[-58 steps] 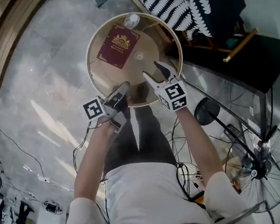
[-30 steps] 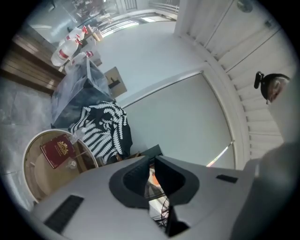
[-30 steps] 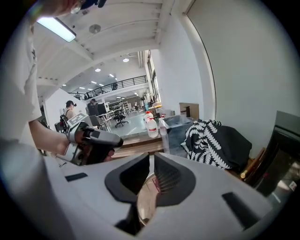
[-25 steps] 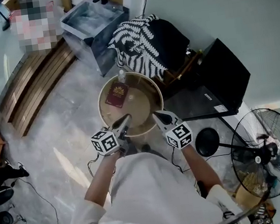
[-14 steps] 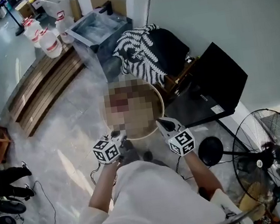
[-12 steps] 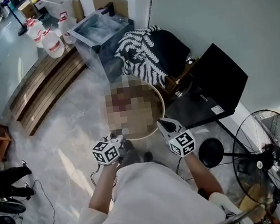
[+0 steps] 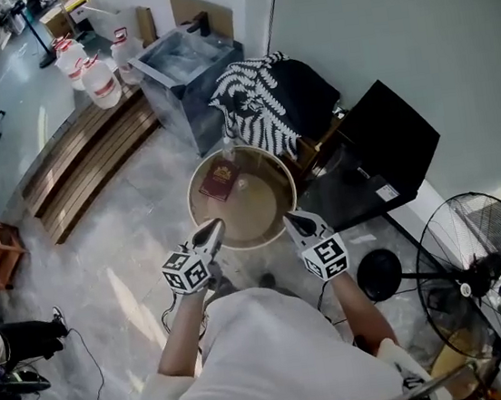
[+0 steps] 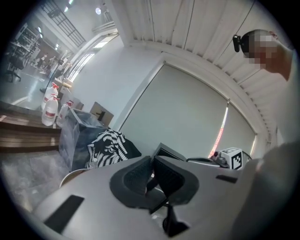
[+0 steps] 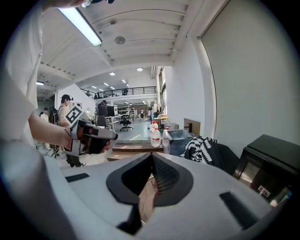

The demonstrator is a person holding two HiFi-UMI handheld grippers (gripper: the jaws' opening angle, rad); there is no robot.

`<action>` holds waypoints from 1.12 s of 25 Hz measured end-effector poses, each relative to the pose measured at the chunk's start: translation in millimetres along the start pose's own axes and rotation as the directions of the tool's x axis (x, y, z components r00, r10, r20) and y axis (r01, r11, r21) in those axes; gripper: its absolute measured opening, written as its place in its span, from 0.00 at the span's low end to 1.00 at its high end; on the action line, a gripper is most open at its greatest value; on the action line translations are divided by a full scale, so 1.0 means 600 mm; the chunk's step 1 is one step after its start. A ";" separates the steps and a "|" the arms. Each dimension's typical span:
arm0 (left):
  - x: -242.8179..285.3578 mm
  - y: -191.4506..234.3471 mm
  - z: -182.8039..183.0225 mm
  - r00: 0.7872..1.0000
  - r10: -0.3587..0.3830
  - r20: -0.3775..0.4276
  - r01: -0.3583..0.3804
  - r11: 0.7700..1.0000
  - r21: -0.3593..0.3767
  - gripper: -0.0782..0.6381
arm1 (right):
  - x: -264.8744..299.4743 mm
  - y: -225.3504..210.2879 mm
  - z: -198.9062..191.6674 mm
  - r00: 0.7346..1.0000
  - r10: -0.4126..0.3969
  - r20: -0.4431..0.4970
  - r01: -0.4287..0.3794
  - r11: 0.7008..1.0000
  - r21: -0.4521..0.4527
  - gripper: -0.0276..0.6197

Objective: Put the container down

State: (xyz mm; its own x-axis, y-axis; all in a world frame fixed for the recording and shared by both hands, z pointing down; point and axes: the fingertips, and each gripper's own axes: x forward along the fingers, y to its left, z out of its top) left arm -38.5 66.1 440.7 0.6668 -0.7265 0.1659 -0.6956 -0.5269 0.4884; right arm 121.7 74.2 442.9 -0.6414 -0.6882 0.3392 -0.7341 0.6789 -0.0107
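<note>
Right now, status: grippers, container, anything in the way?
Left gripper shut, empty; right gripper shut, empty. Clear container stands at round table's far edge, red booklet beside it. No obstruction seen.

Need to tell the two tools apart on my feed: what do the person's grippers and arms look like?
The left gripper and right gripper look alike: light grey bodies that taper to pointed jaws, lined with dark ribbed pads. Each carries a white cube printed with black square markers. The person wears a white short-sleeved shirt, and the forearms are bare.
</note>
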 end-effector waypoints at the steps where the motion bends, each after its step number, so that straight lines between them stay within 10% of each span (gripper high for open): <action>1: -0.003 0.005 0.004 1.000 -0.001 0.000 0.001 1.000 0.010 0.15 | 0.003 0.000 0.005 1.000 -0.008 0.005 0.008 1.000 -0.002 0.03; 28: 0.028 0.100 0.074 0.999 -0.043 -0.010 0.043 0.997 0.063 0.15 | 0.056 -0.062 0.059 0.994 -0.105 0.041 0.104 0.994 0.037 0.03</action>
State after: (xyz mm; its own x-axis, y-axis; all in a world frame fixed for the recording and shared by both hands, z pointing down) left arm -81.1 2.7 434.7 0.6984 -0.6991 0.1533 -0.6818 -0.5846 0.4398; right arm 119.8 16.7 421.4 -0.5691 -0.7658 0.2995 -0.8045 0.5938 -0.0104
